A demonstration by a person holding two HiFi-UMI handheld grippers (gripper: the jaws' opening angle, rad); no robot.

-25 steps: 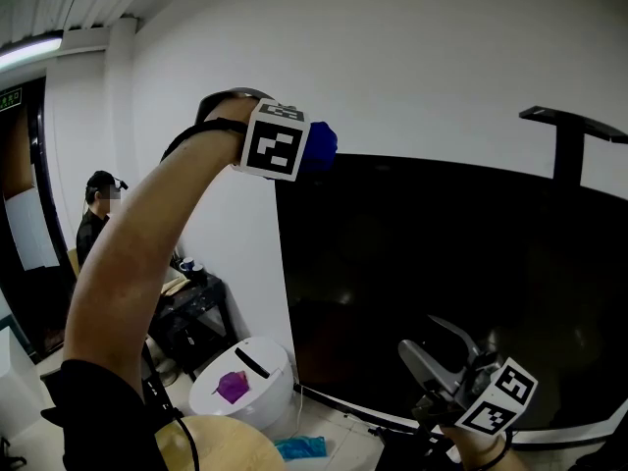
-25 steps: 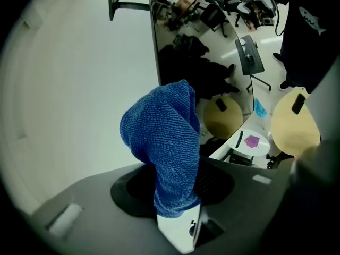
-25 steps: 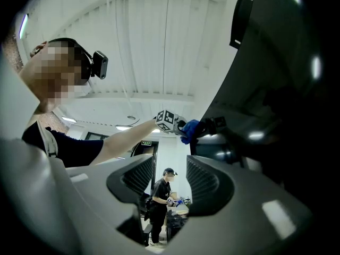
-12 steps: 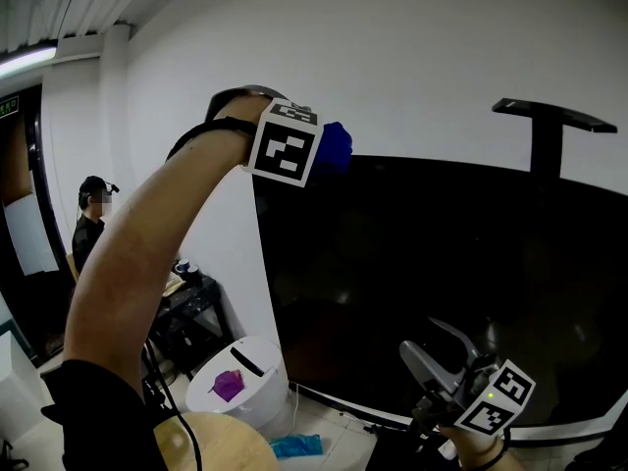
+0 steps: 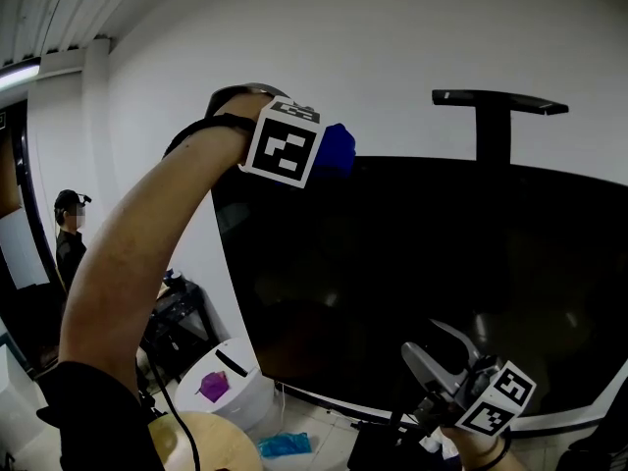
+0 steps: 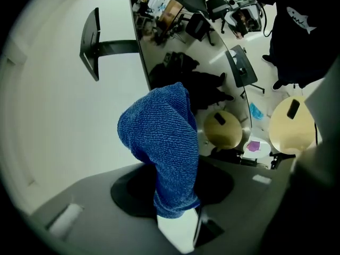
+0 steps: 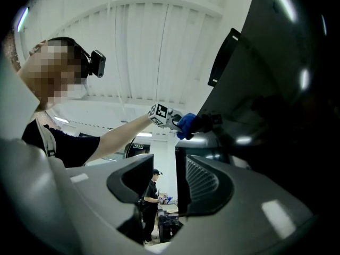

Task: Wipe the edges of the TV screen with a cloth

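The TV screen (image 5: pixel 442 273) is a big black glossy panel against the white wall. My left arm is raised to its top edge, near the upper left corner. The left gripper (image 5: pixel 329 150) is shut on a blue cloth (image 5: pixel 339 148), and the cloth rests on that edge. In the left gripper view the cloth (image 6: pixel 162 137) bunches out of the shut left gripper (image 6: pixel 178 217) beside the screen (image 6: pixel 180 52), which mirrors the room. My right gripper (image 5: pixel 439 349) hangs low in front of the screen's lower part, open and empty. The right gripper (image 7: pixel 164 179) looks up at the cloth (image 7: pixel 186 125).
A black T-shaped stand (image 5: pixel 498 106) rises above the TV. Lower left are a white round bin (image 5: pixel 235 391) with a purple scrap, a tan stool (image 5: pixel 211 444), a blue item (image 5: pixel 285 446) on the floor and a dark cart (image 5: pixel 182 317). A person (image 5: pixel 67 238) stands far left.
The left gripper has carried the cloth rightward along the TV's top edge, away from the upper left corner. The right gripper stays low and open.
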